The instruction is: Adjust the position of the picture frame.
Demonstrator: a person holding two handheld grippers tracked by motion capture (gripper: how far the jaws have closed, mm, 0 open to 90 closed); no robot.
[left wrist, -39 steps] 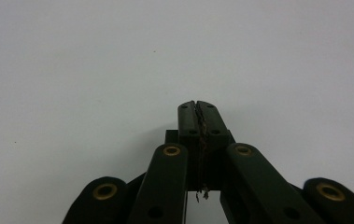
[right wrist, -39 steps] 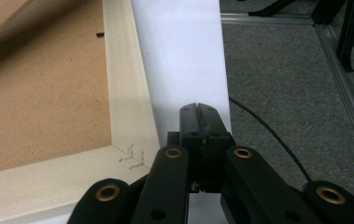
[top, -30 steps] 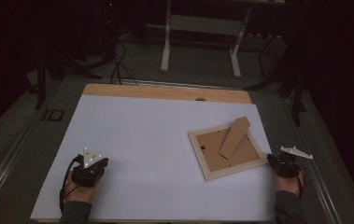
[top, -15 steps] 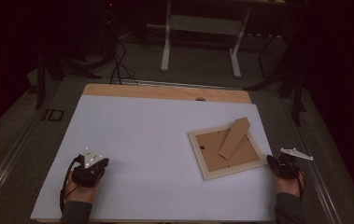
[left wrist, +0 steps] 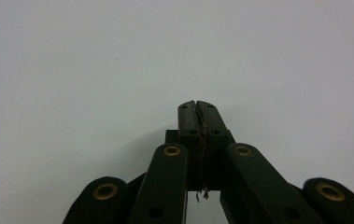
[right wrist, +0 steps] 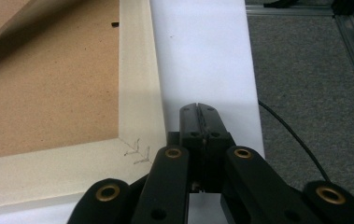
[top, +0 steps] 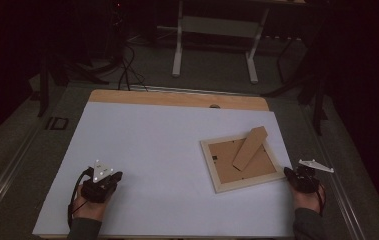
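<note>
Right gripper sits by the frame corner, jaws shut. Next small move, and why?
Probably open the right gripper first: its jaws are pressed together, empty, just beside the near corner of the picture frame, which lies back-up on the white table. Shut jaws cannot take the rim.

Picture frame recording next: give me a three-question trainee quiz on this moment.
1. True or false: the picture frame lies back side up on the white table.
2. Which gripper is nearer the frame? A) left gripper B) right gripper
3. How do the jaws of both grippers stand, and what do they hold?

Key: 1. True, its brown backing and stand show. 2. B, just off the frame's near corner. 3. Shut, with nothing between them.
</note>
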